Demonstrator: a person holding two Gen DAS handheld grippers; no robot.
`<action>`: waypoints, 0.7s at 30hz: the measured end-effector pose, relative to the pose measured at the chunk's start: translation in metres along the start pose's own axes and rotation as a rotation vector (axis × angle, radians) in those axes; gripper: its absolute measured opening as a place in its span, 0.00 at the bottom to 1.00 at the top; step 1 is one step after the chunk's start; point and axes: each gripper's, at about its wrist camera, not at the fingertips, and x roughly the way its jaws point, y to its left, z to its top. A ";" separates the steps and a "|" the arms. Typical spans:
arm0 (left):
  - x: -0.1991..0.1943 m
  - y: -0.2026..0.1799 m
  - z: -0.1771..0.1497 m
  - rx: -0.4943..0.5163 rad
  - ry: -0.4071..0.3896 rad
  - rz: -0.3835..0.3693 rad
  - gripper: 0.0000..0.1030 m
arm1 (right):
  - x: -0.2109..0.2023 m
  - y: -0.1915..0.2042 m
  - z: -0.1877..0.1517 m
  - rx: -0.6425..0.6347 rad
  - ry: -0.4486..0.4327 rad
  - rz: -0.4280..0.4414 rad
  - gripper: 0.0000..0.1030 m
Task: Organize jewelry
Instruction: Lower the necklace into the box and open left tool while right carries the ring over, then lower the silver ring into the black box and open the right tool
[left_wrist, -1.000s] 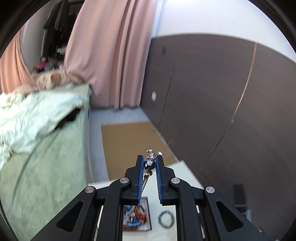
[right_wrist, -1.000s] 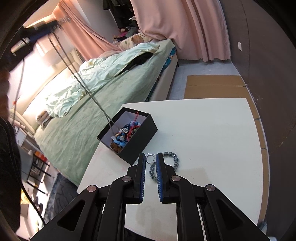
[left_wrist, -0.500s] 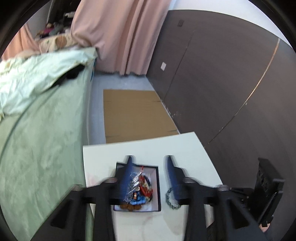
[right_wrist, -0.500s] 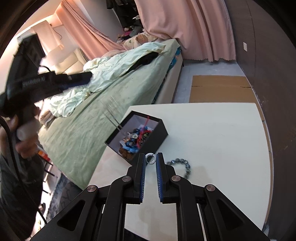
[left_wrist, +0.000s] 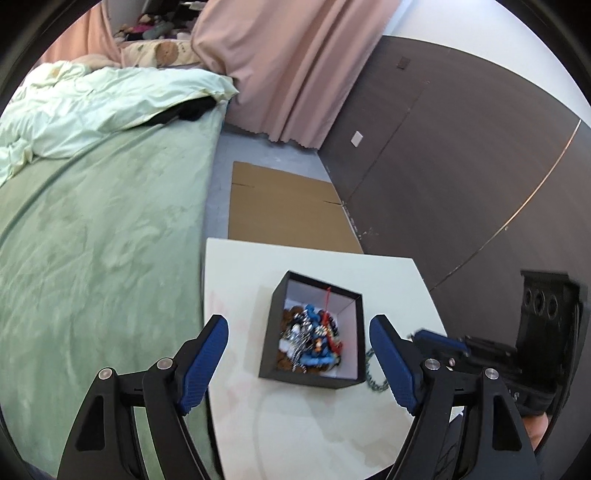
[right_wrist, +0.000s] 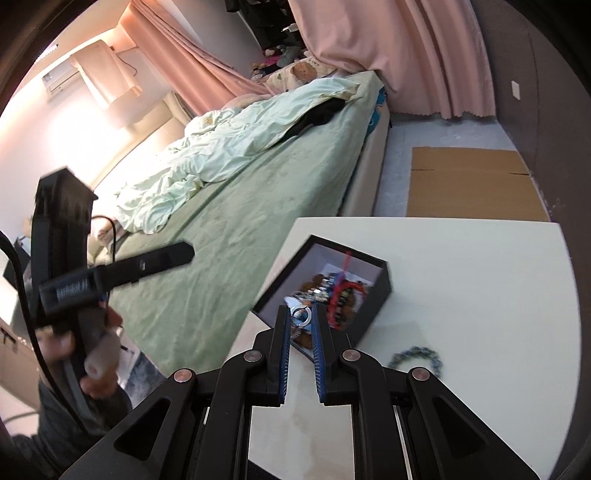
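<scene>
A black box (left_wrist: 271, 332) with a white inside stands on the white table (left_wrist: 240, 280) and holds a pile of jewelry (left_wrist: 310, 339). My left gripper (left_wrist: 298, 325) hangs above it, its jaws opening wide with nothing held between them. A dark beaded bracelet (right_wrist: 417, 360) lies on the table right of the box. My right gripper (right_wrist: 300, 314) is shut on a small silver ring (right_wrist: 301, 315), just before the near wall of the box (right_wrist: 380, 291). In the right wrist view, one of the left gripper's fingers (right_wrist: 162, 260) shows at the left, held by a hand (right_wrist: 96, 369).
A bed with a green sheet (left_wrist: 92, 240) and a pale duvet runs along the table's left side. Flat cardboard (left_wrist: 284, 210) lies on the floor beyond the table. Dark wall panels (left_wrist: 461, 166) stand to the right, pink curtains (left_wrist: 295, 66) behind.
My left gripper let go of a silver chain, which dropped into the box, then opened wide and sank toward the box. My right gripper carried the ring left, up to the box.
</scene>
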 end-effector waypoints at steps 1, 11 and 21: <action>-0.002 0.003 -0.003 -0.002 -0.003 0.002 0.77 | 0.005 0.003 0.003 0.004 0.003 0.010 0.12; -0.014 0.028 -0.021 -0.052 -0.014 0.004 0.81 | 0.032 0.008 0.020 0.115 0.028 0.022 0.64; -0.011 0.009 -0.032 -0.025 -0.018 -0.043 0.91 | -0.011 -0.011 -0.009 0.162 -0.027 -0.036 0.66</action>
